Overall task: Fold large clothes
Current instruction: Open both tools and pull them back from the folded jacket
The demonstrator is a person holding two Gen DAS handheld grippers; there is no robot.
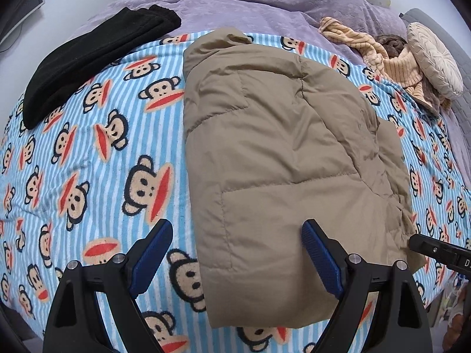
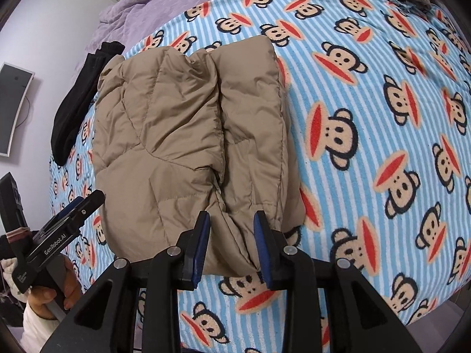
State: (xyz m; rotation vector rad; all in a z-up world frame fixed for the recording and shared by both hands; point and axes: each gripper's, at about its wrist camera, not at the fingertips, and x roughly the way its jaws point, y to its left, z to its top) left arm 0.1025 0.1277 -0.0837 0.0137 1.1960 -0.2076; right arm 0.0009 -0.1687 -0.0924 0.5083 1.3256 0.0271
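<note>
Left gripper (image 1: 237,253) hangs with jaws spread wide and empty, straddling the near left edge of the jacket (image 1: 282,158) without touching it, so far as the view shows. Right gripper (image 2: 232,245) has its jaws narrowed on either side of a bunched fold at the jacket's near hem; the pads (image 2: 201,244) appear to press the cloth, though a firm pinch cannot be confirmed. The jacket, tan and quilted, lies already folded into a thick oblong on the blanket (image 1: 88,147), running from 6 o'clock toward 12 o'clock in the left wrist view. Judged by its puffed panels, it is light, soft and springy, with a smooth shell that may slip between pads; it will tend to loft open again once let go. Best hold is probably at stitched seams or the doubled hem, where layers bunch together. At 10 o'clock lies a black garment (image 1: 97,58); at 2 o'clock a striped cloth (image 1: 379,56) and round cushion (image 1: 435,58).
</note>
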